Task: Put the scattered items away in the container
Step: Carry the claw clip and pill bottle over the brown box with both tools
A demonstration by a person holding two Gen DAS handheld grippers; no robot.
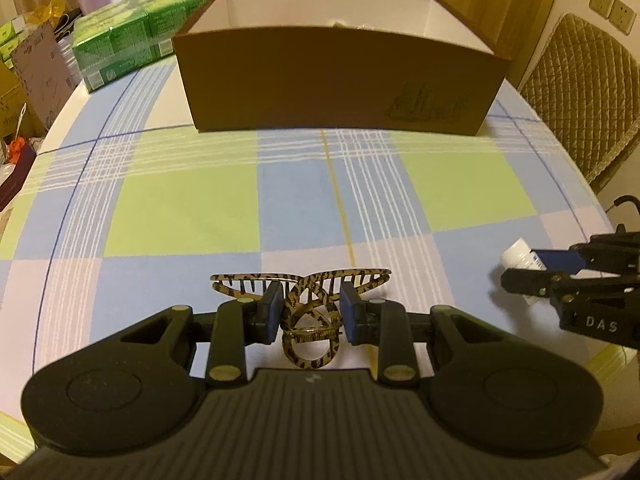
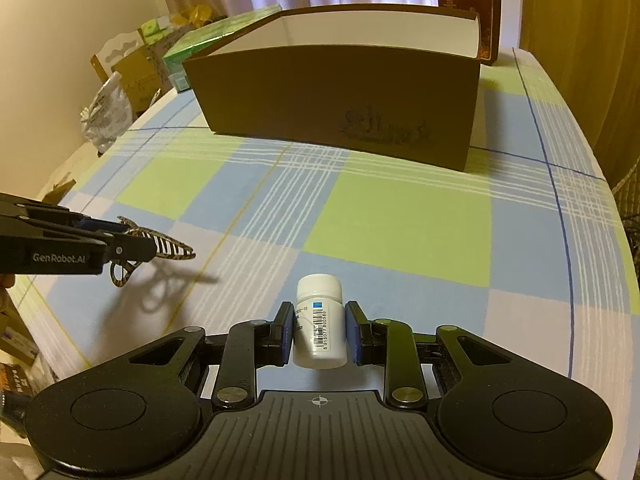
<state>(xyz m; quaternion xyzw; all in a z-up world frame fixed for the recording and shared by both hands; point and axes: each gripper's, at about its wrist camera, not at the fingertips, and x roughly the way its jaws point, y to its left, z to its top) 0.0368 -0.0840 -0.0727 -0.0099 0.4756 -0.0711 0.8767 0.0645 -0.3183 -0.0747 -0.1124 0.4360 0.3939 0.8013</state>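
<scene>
A tortoiseshell hair claw clip (image 1: 310, 312) sits between the blue pads of my left gripper (image 1: 311, 314), which is shut on it just above the checked tablecloth. The same clip (image 2: 160, 246) shows at the left of the right wrist view, lifted, with its shadow on the cloth below. My right gripper (image 2: 319, 330) is shut on a small white bottle (image 2: 320, 324) with a barcode label; the bottle (image 1: 520, 256) also appears at the right edge of the left wrist view. The brown open box (image 1: 340, 76) stands ahead at the far side of the table (image 2: 340, 92); its white inside is mostly hidden.
Green packaged cartons (image 1: 128, 44) lie left of the box. A quilted chair back (image 1: 580, 88) stands at the right table edge. A red carton (image 2: 468, 4) stands behind the box. Bags and cartons (image 2: 120, 80) crowd the floor to the left. The checked tablecloth (image 1: 360, 200) spreads between grippers and box.
</scene>
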